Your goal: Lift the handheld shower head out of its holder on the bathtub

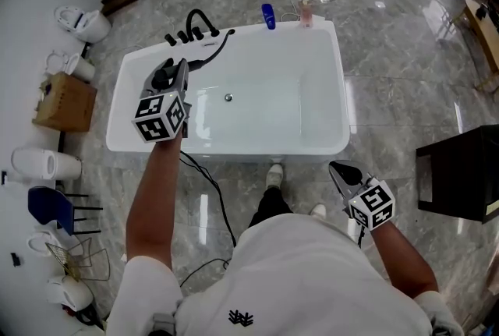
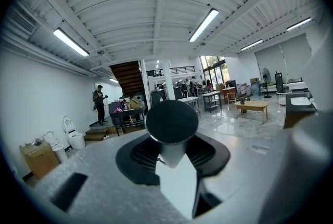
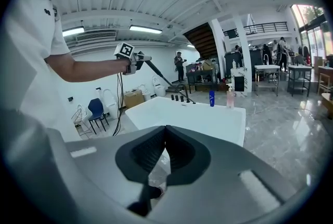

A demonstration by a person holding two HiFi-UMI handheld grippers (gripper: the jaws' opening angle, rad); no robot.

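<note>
The white bathtub (image 1: pixel 327 141) lies below me, with its black faucet and knobs (image 1: pixel 198 24) on the far left rim. My left gripper (image 1: pixel 167 80) hangs over the tub's left end, shut on the black handheld shower head (image 1: pixel 161 78). Its dark hose (image 1: pixel 212 51) curves back toward the faucet. In the left gripper view the shower head (image 2: pixel 171 121) fills the space between the left gripper's (image 2: pixel 174 159) pads. From the right gripper view, the shower head (image 3: pixel 154 70) is raised above the bathtub (image 3: pixel 193 115). My right gripper (image 1: pixel 338 171) (image 3: pixel 165 137) is shut and empty, off the tub's near right corner.
A blue bottle (image 1: pixel 268 15) and a pink pump bottle (image 1: pixel 304 9) stand on the tub's far rim. Toilets (image 1: pixel 84 24), a cardboard box (image 1: pixel 66 102) and a blue chair (image 1: pixel 48 206) line the left. A dark cabinet (image 1: pixel 460 171) stands right. A cable (image 1: pixel 217 198) trails on the floor.
</note>
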